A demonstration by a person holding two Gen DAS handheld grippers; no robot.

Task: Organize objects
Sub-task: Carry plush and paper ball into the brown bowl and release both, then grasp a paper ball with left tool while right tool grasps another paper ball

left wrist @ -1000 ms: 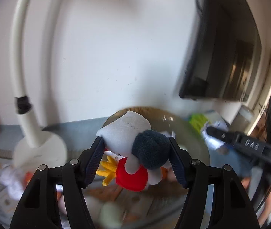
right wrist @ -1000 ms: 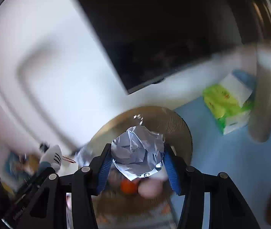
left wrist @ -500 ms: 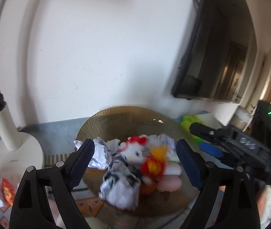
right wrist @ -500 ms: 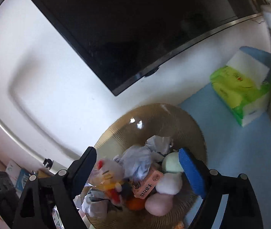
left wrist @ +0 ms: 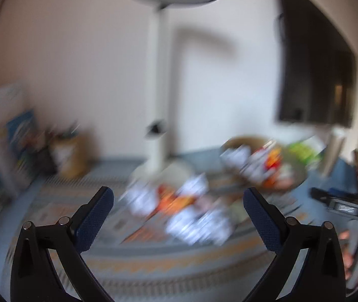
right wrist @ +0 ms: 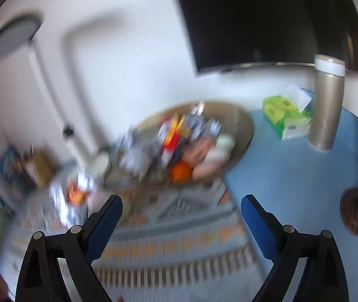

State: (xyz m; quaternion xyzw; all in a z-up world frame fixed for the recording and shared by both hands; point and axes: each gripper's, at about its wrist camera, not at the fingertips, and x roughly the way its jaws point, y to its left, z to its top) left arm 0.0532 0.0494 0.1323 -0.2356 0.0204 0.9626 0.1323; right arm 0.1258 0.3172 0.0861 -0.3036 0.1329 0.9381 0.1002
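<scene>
Both views are motion-blurred. A round woven basket (right wrist: pixel 242 123) by the wall holds crumpled paper, a plush toy, an orange (right wrist: pixel 181 171) and pale round items; it also shows in the left wrist view (left wrist: pixel 237 142). Several crumpled papers and orange wrappers (left wrist: pixel 191 214) lie on the patterned mat in front of my left gripper (left wrist: pixel 177 206), which is open and empty. My right gripper (right wrist: pixel 181 211) is open and empty, back from the basket above the mat. The right gripper body (left wrist: pixel 342 206) shows at the right edge of the left wrist view.
A white desk lamp (left wrist: pixel 157 100) stands left of the basket. A dark monitor (right wrist: pixel 267 20) hangs on the wall. A green tissue pack (right wrist: pixel 287 115) and a gold flask (right wrist: pixel 326 103) stand on the blue tabletop at right. Books and boxes (left wrist: pixel 15 146) lean at far left.
Both grippers opened, dropping the plush toy and the crumpled paper into the basket, then pulled back and away; the basket now sits farther off in both views.
</scene>
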